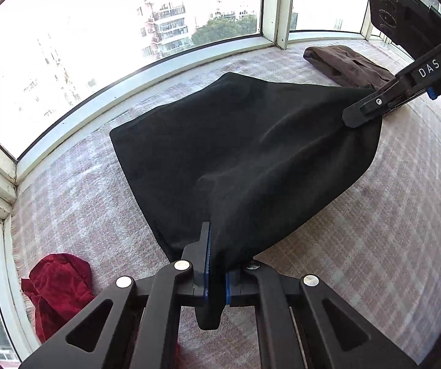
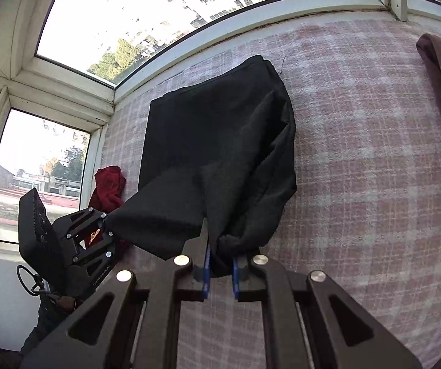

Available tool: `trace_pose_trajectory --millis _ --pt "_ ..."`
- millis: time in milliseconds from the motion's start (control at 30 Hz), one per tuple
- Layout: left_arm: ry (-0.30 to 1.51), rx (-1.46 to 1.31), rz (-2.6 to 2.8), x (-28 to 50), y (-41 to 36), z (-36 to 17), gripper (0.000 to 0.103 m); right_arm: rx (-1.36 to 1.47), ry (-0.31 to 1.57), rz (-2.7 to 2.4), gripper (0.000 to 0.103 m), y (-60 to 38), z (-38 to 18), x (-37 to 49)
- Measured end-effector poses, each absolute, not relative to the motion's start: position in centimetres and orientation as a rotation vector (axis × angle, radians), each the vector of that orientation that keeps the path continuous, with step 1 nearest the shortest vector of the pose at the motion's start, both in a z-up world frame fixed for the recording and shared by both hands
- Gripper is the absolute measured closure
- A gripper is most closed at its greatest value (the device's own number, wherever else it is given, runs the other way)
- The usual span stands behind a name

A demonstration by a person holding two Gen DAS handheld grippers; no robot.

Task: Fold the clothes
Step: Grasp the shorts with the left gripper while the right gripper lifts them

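Mid-fold: left tongs (image 1: 217, 276) and right tongs (image 2: 222, 264) each pinch a near corner of the black garment (image 1: 235, 153), lifted; brown garment (image 1: 349, 67) looks folded; red garment (image 1: 57, 289) lies crumpled, untouched.

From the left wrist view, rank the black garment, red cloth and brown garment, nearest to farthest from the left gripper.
1. Black garment: clamped in the left gripper.
2. Red cloth: lower left, by the window frame.
3. Brown garment: far upper right, behind the right gripper.
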State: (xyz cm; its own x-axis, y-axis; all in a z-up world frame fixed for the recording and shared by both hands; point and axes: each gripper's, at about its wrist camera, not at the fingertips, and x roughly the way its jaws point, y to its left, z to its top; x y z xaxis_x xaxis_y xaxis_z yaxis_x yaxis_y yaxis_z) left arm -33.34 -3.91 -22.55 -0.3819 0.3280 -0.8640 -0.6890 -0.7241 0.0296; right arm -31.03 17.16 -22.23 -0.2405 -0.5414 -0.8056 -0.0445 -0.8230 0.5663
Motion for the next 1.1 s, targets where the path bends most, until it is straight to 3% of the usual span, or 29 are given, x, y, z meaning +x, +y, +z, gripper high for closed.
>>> trace_pose_trajectory --millis 400,667,1100 --pt "0.392 -1.171 2.113 -36.2 -4.1 -20.8 0.098 1.632 -0.901 -2.054 0.093 18.6 -22.0 -31.5" --pt "0.314 -1.027 2.160 -37.7 -5.1 -13.9 0.098 1.464 -1.022 -2.023 0.093 19.8 -16.6 -31.6" --pt "0.337 -0.929 2.049 -29.7 -4.0 -6.2 0.098 1.471 -1.146 -1.918 0.093 22.8 -9.6 -21.9"
